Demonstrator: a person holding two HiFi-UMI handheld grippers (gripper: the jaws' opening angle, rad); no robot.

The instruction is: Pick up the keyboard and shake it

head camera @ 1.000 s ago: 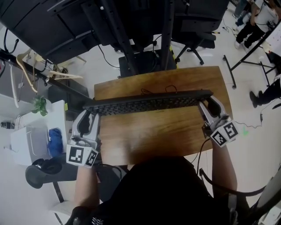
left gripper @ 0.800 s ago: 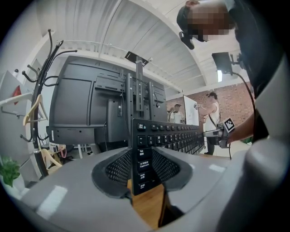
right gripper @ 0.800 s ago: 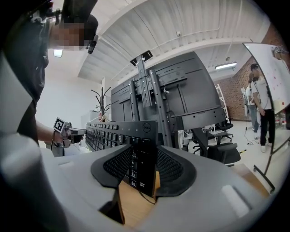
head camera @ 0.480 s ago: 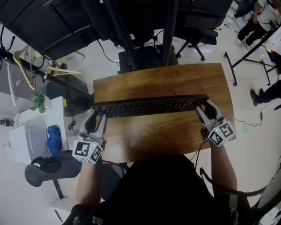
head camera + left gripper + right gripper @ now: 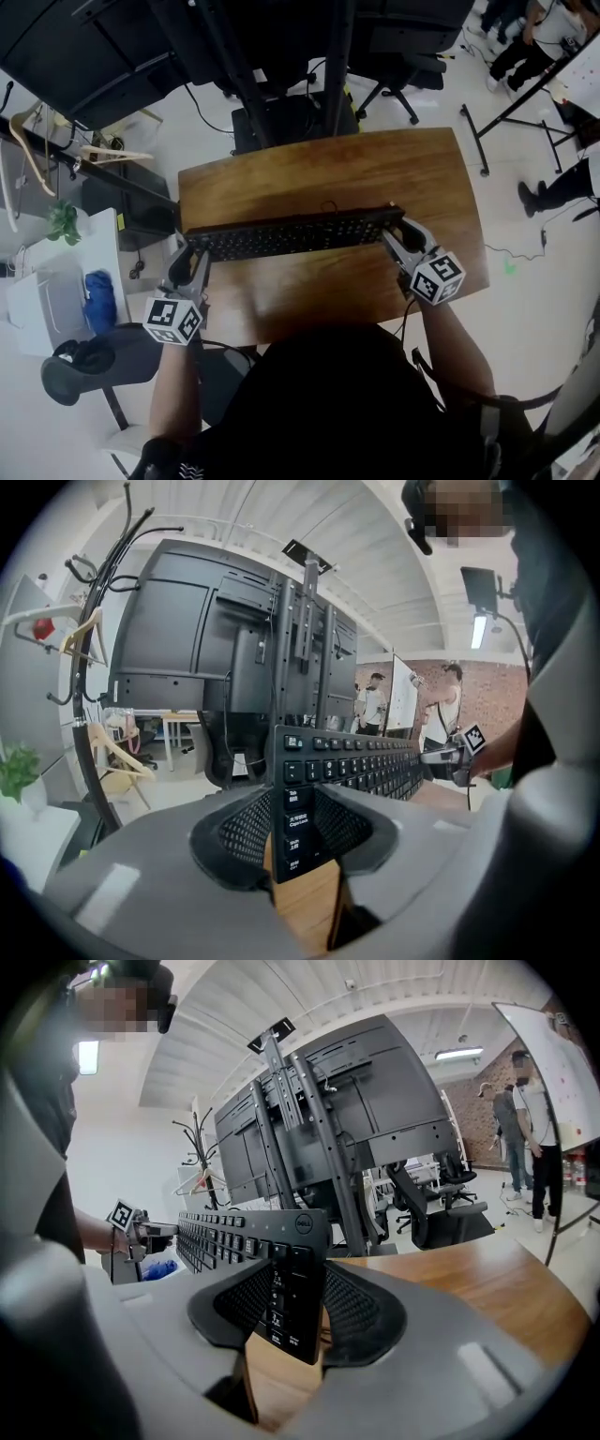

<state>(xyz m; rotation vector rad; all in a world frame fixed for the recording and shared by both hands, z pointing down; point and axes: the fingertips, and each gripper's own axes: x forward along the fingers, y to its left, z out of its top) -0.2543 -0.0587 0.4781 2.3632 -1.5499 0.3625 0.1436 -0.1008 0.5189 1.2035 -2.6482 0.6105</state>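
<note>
– Counter [image 5: 328, 169] first: what sits on it?
– Nothing that I can see, only bare wood. The keyboard [image 5: 291, 234] hangs above its middle, running lengthwise. Its left end is out at the counter's left edge and its right end stops short of the right edge. From above it shows as a narrow strip, so I judge it lifted and tipped steeply instead of lying flat.
– Why hold it at the two ends?
– A long, thin board would swing if it were gripped at one spot. One grip on each short end keeps it level along its length and gives control for a shake.
– And the left gripper [image 5: 187, 255]?
– Its jaws are clamped across the thickness of the keyboard's left end, only as far apart as the board is thick. The mesh pads press on both faces, beside the Tab and Caps Lock keys.
– The right gripper [image 5: 397, 236]?
– It does the same on the right end, by the corner with the maker's badge. Its jaws are closed on the board, with wood showing below them.
– Anything smaller?
– A thin cable [image 5: 328, 203] loops off the keyboard's far edge onto the counter. A hard shake could tug it, I'd guess.
</note>
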